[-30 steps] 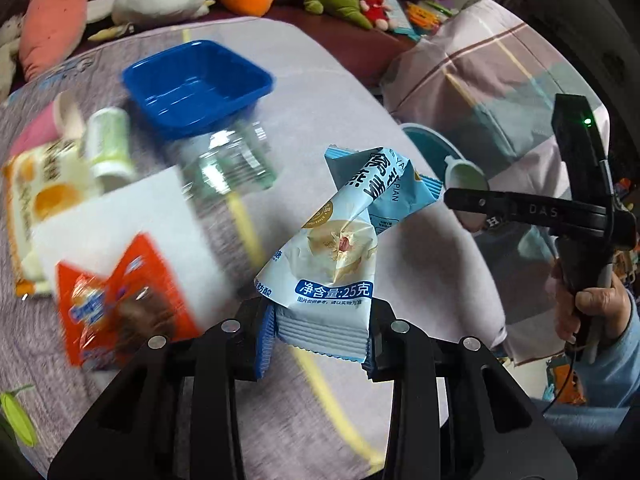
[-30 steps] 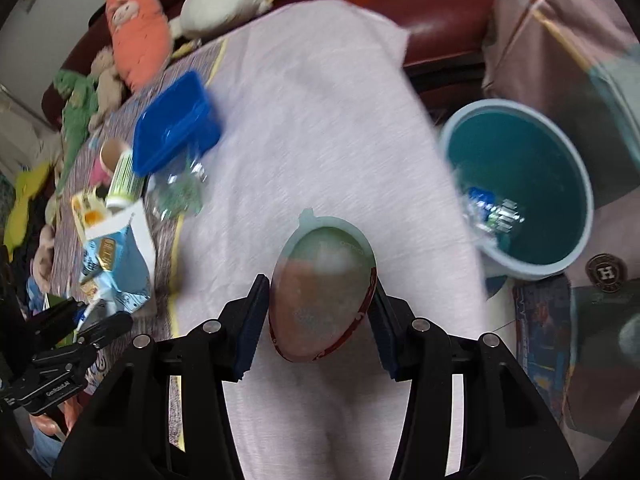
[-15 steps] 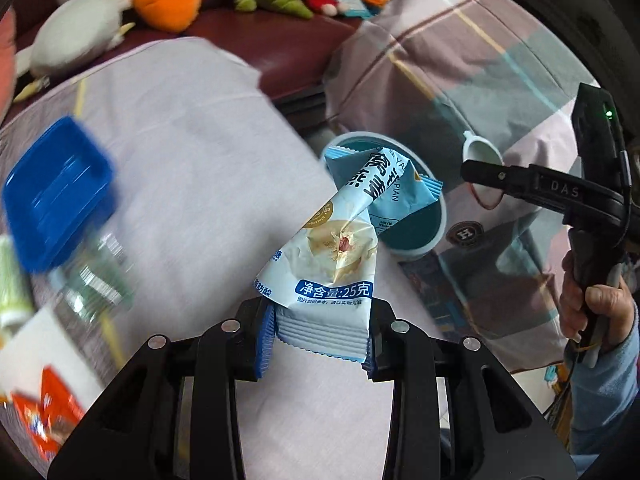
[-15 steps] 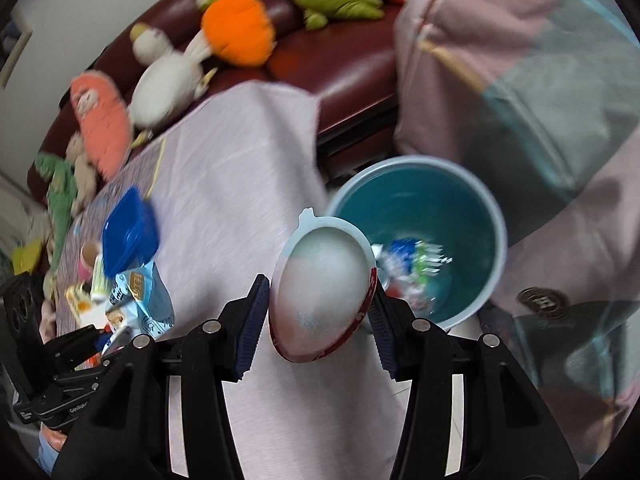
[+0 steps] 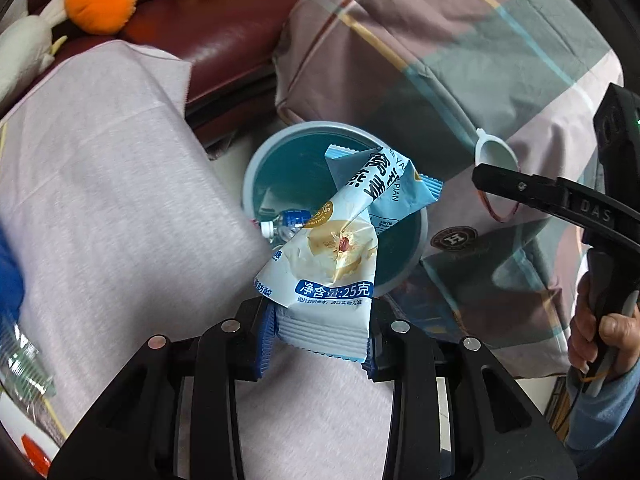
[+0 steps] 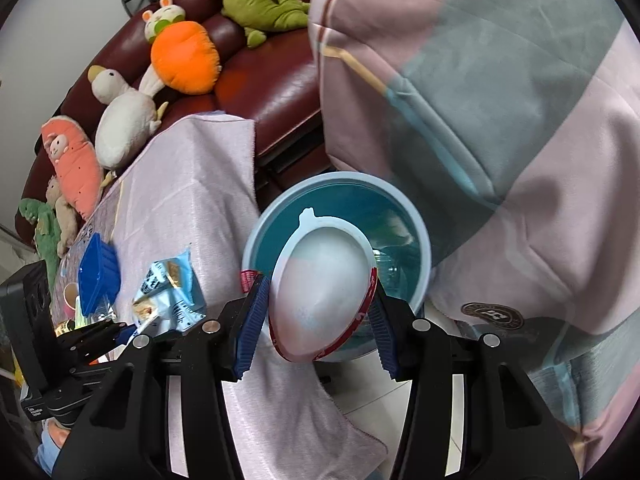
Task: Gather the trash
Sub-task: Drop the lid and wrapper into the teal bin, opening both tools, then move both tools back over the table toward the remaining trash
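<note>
My left gripper (image 5: pixel 320 340) is shut on a light blue snack wrapper (image 5: pixel 340 248) and holds it over the near rim of the blue trash bin (image 5: pixel 256 164). A plastic bottle (image 5: pixel 286 224) lies inside the bin. My right gripper (image 6: pixel 316 320) is shut on a squashed white plastic cup with a red rim (image 6: pixel 324 284), held above the bin (image 6: pixel 422 240). The right gripper with the cup (image 5: pixel 494 156) shows at the right of the left wrist view. The left gripper and its wrapper (image 6: pixel 170 296) show at the left of the right wrist view.
The bin stands on the floor between the cloth-covered table (image 5: pixel 100 200) and a checked blanket (image 5: pixel 460 60). A blue tray (image 6: pixel 98 276) and more wrappers lie on the table's far side. Plush toys (image 6: pixel 184 56) sit on a red sofa (image 6: pixel 276 76) behind.
Both grippers have swung from over the table to above the bin, carrying the wrapper and the cup. The bin is now under both.
</note>
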Motion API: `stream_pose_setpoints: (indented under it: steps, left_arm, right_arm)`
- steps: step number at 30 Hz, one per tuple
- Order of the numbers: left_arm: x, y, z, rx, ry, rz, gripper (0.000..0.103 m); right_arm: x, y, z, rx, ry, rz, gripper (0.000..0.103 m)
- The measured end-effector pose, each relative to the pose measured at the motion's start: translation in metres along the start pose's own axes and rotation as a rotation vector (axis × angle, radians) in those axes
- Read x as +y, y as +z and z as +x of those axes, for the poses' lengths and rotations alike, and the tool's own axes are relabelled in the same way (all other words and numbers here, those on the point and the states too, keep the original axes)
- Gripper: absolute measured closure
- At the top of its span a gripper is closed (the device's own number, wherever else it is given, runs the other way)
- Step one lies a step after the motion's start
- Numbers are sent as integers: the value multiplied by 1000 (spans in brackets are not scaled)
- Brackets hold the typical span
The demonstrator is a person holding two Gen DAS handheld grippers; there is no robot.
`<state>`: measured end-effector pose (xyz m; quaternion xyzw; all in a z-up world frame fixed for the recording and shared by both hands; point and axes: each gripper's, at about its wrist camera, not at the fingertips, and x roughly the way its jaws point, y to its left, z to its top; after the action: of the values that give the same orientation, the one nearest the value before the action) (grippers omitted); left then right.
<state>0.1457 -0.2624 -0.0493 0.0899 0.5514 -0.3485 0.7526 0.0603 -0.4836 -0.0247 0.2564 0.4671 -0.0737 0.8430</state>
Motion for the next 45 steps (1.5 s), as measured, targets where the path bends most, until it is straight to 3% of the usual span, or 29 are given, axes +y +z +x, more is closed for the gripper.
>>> stream_pose_setpoints:
  steps: [2,5,7,13,19,24,26,28,34,45]
  left_arm:
    - [-4,5,8,11,2,-1,65]
    - [-7,13,16,8,21,-13,42]
    - [-7,16,21,2,22,-20,36]
    - [-3,15,33,28,23,-39,30]
    - [0,8,27,15,37,-44,17]
    - [10,-1,20,11,41,-67,15]
    - [14,-3,18,11,36,-78,15]
    - [19,-7,15,9,34,-86,15]
    - [28,-17,8,-1,31,-110,15]
    - [49,-46,-25,-44,33,-153,15]
  right_arm:
    - [-6,3,1,0,2,10,56]
    - [-12,6,2,-1,0,16,56]
    - [-13,7,4,2,0,16,56]
    - [-14,8,11,20,-2,9,56]
    - [-9,10,18,34,-5,2,56]
    - [-2,11,26,50,-13,-13,51]
    - [2,11,28,53,-16,-14,39]
    - [5,11,29,53,-19,-16,36]
    - [13,8,29,64,-33,-20,30]
    - [43,-10,24,98,-35,-54,28]
